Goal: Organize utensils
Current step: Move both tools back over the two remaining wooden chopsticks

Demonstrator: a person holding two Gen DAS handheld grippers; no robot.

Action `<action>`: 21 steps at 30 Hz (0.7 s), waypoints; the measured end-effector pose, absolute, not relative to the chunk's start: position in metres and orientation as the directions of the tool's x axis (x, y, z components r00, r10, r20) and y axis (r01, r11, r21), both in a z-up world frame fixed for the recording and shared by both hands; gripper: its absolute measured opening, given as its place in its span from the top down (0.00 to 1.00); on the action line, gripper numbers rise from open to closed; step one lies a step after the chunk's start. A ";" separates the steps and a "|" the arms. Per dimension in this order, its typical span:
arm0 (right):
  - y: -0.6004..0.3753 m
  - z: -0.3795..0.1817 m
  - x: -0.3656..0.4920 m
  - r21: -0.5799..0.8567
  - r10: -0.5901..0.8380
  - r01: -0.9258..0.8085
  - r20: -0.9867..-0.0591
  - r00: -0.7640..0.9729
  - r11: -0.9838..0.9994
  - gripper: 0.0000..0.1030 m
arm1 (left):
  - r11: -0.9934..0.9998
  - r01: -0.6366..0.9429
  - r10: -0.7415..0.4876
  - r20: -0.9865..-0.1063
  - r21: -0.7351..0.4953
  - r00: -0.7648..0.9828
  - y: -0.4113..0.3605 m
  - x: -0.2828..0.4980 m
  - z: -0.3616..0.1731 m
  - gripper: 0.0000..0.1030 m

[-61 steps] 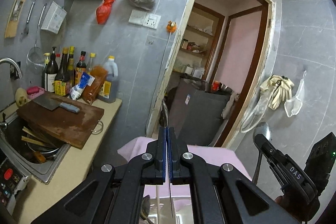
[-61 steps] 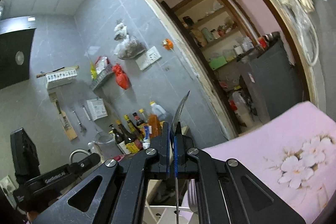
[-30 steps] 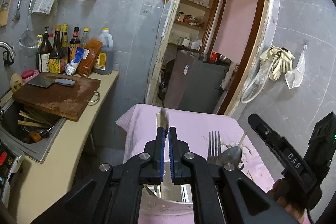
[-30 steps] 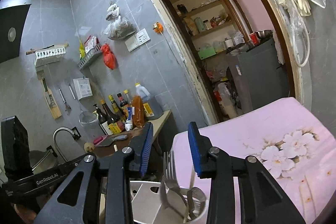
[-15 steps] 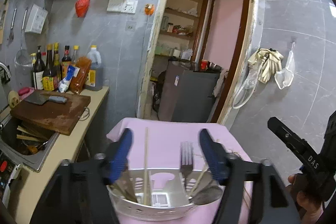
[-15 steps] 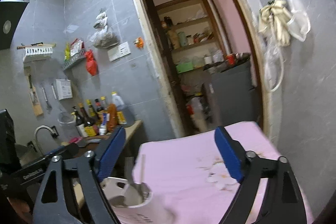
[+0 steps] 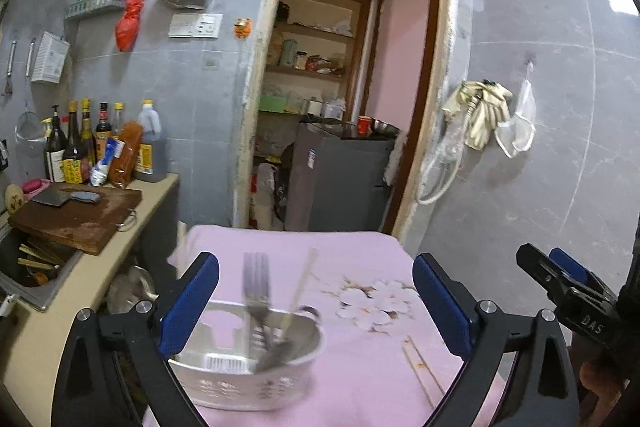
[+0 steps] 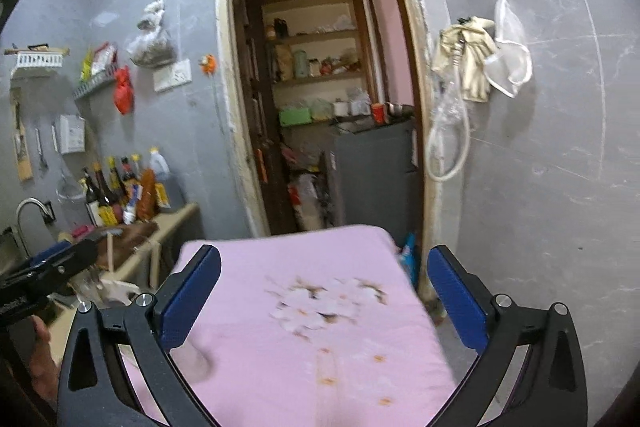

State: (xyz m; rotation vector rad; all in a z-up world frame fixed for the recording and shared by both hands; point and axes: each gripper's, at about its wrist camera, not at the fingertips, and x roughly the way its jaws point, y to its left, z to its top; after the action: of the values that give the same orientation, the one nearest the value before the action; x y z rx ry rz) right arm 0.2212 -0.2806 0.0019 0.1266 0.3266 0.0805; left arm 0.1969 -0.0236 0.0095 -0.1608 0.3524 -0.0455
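A white utensil basket (image 7: 248,375) stands on the pink flowered tablecloth (image 7: 360,379), near its left edge. A fork (image 7: 256,291), a pale chopstick (image 7: 301,287) and a spoon (image 7: 276,355) stand in it. My left gripper (image 7: 316,291) hovers just behind and above the basket, its jaws opening wide with nothing pressed between the pads. My right gripper (image 8: 324,291) is over the bare cloth (image 8: 304,355), its jaws also opening and nothing between them. A loose pair of chopsticks (image 7: 418,367) lies on the cloth to the right of the basket.
A counter (image 7: 48,331) runs along the left with a chopping board (image 7: 76,219), a cleaver, sauce bottles (image 7: 80,147) and a sink (image 7: 28,267) holding chopsticks. Beyond the table is a doorway (image 7: 340,107) with a grey cabinet (image 7: 340,183). Gloves (image 7: 480,111) hang on the right wall.
Both grippers went from shut on utensils above the basket to wide open and drew back. The utensils now stand in the basket. The right view swung right, off the basket.
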 end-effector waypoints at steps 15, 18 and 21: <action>-0.343 -0.069 0.245 0.085 0.091 -0.056 -0.487 0.869 0.995 0.02 | 0.982 0.045 -0.132 -0.507 -0.181 0.852 -0.094 0.215 -0.062 0.04; -0.344 -0.088 0.253 0.088 0.116 -0.082 -0.511 0.852 0.993 0.02 | 0.981 0.013 -0.122 -0.554 -0.196 0.824 -0.099 0.224 -0.085 0.04; -0.342 -0.106 0.263 0.093 0.138 -0.104 -0.532 0.836 0.990 0.02 | 0.979 -0.018 -0.107 -0.581 -0.204 0.807 -0.101 0.230 -0.102 0.04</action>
State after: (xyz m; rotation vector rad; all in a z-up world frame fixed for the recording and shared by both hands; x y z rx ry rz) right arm 0.2630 -0.3419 -0.1057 0.0607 0.5671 0.1282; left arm 0.2302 -0.1013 -0.1016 -0.2046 0.6314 -0.0477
